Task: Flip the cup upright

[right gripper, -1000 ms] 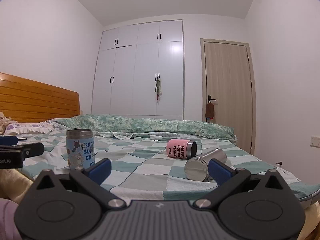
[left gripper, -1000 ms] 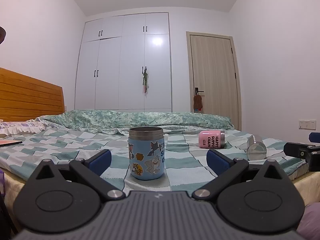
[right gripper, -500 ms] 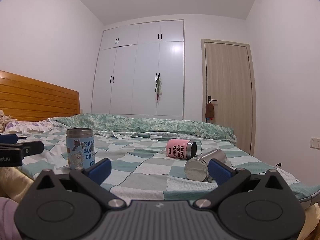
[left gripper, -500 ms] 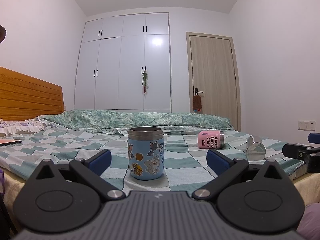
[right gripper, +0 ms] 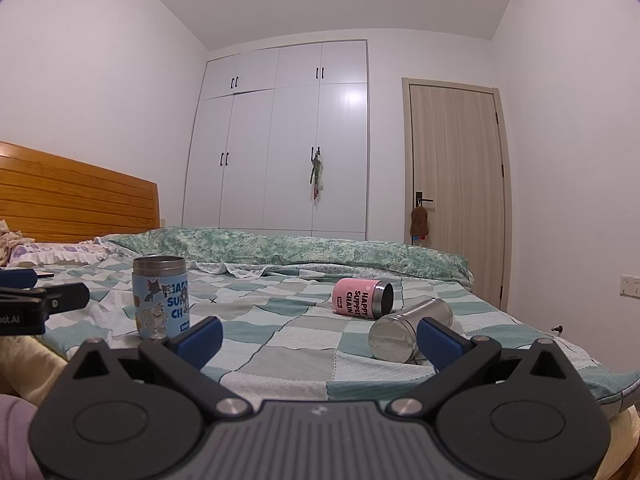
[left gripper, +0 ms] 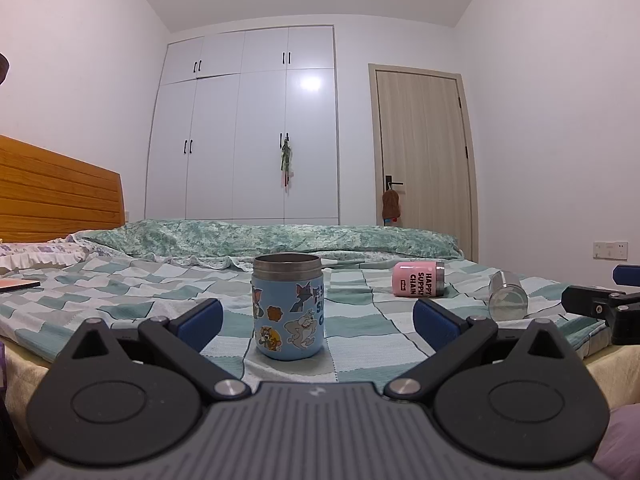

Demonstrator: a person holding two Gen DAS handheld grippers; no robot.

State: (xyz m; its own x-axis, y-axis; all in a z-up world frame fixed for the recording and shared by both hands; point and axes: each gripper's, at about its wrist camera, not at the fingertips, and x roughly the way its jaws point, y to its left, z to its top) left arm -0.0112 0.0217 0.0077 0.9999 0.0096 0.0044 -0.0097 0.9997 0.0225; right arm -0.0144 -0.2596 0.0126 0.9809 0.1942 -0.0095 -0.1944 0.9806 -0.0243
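Change: almost nothing; both views hold steady.
Blue cup (left gripper: 288,307): upright on bed (left gripper: 360,344).
Pink cup (right gripper: 362,297), steel cup (right gripper: 408,334): lying down, waiting.
Left gripper (left gripper: 318,318), right gripper (right gripper: 320,338): jaws wide, empty.

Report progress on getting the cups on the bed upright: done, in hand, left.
Done: the blue cup stands upright on the bed, mouth up. In hand: nothing; the left gripper and right gripper are both open and empty, short of the cups. Left: the pink cup and the steel cup both lie on their sides. The steel cup is nearest the right gripper, so probably next.
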